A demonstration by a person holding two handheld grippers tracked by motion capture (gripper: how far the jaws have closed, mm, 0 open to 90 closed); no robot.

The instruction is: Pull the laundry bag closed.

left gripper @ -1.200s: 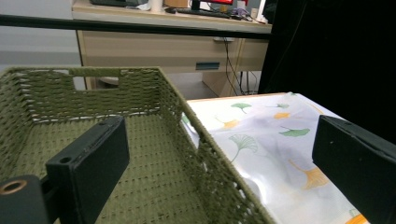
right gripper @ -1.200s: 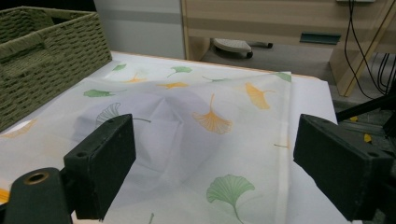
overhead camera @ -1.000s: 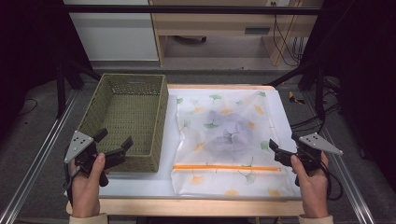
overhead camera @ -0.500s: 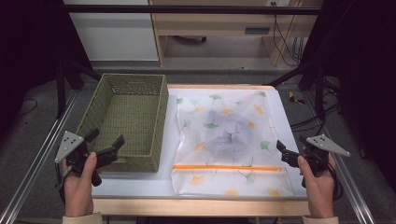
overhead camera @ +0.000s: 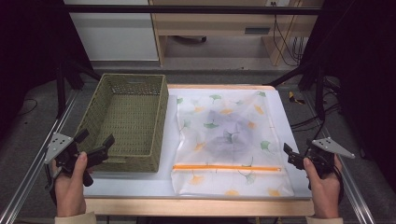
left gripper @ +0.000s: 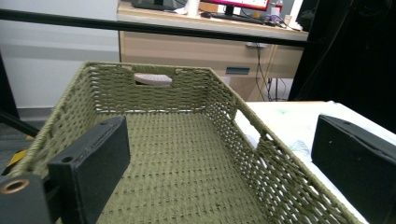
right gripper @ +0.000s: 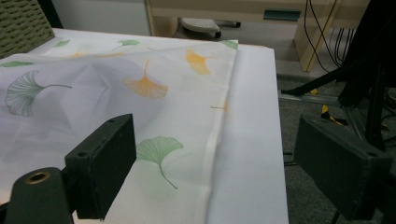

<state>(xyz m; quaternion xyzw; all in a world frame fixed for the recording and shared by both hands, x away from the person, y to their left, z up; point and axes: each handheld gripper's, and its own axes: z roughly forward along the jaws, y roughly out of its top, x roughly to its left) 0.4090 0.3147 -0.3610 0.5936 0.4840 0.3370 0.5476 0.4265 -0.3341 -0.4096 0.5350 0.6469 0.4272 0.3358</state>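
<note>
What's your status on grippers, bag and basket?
Left gripper open, empty, by the basket's near wall. Right gripper open, empty, at the leaf-print bag's right edge. Bag flat on table, untouched. Nothing in the way.

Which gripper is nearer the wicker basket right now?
Left. The left gripper sits at the wicker basket's near left corner; the right gripper is across the table, beyond the leaf-print bag.

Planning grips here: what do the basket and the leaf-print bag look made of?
Basket: olive woven fibre, maybe paper cord or rattan; matte, open weave shows. Bag: thin translucent fabric or mesh, soft creases, an orange zip line; exact fabric unclear.
</note>
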